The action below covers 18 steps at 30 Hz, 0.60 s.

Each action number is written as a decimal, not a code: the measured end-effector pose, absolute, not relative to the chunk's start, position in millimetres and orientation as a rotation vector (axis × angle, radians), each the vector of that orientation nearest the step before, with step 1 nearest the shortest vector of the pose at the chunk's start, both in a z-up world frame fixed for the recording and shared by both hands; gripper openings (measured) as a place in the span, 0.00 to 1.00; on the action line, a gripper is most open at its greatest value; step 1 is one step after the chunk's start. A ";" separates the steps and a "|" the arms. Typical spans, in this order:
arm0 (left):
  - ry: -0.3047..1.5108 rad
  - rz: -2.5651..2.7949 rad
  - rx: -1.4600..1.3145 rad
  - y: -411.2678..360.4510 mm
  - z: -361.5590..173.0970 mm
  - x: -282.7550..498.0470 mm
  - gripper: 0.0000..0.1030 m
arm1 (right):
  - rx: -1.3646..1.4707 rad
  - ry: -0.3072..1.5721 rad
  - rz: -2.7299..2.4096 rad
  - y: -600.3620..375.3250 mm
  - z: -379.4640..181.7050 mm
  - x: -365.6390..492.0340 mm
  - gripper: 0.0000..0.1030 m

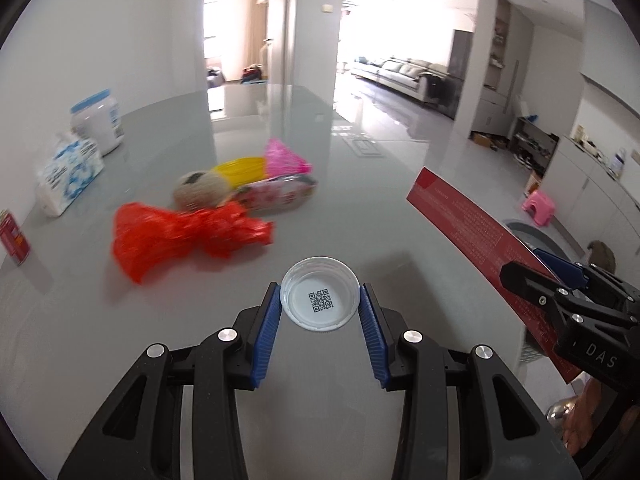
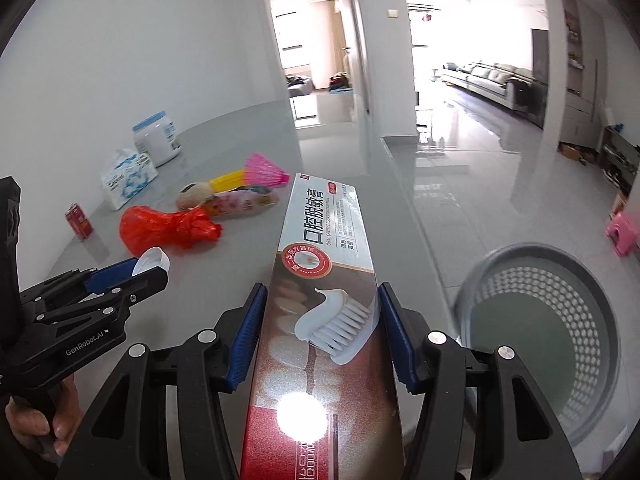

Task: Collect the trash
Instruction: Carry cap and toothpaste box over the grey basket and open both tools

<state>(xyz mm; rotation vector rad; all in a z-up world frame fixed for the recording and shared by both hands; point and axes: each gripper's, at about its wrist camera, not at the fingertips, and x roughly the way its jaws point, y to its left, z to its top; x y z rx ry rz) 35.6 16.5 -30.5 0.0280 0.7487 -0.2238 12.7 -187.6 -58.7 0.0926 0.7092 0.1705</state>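
Observation:
My left gripper (image 1: 320, 294) is shut on a white bottle cap (image 1: 319, 298) with a QR code inside, held above the grey table (image 1: 360, 208). It also shows in the right wrist view (image 2: 150, 266), where the cap (image 2: 154, 258) sticks up between the fingers. My right gripper (image 2: 322, 296) is shut on a long toothpaste box (image 2: 324, 264), held over the table's right edge; the box's red side (image 1: 480, 232) shows in the left wrist view. A grey perforated bin (image 2: 536, 340) stands on the floor to the right, below.
On the table lie a red plastic bag (image 1: 180, 236), a round fuzzy ball (image 1: 200, 192), a yellow and pink toy (image 1: 264, 164) and a flowery pouch (image 1: 276, 194). A tissue pack (image 1: 68, 176), a white jar (image 1: 98, 120) and a red can (image 1: 14, 238) stand by the wall.

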 end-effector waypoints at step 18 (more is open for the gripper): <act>0.797 -0.584 0.178 -179.5 -47.0 45.7 0.38 | 0.288 0.715 -0.212 -356.8 -84.3 -54.7 0.53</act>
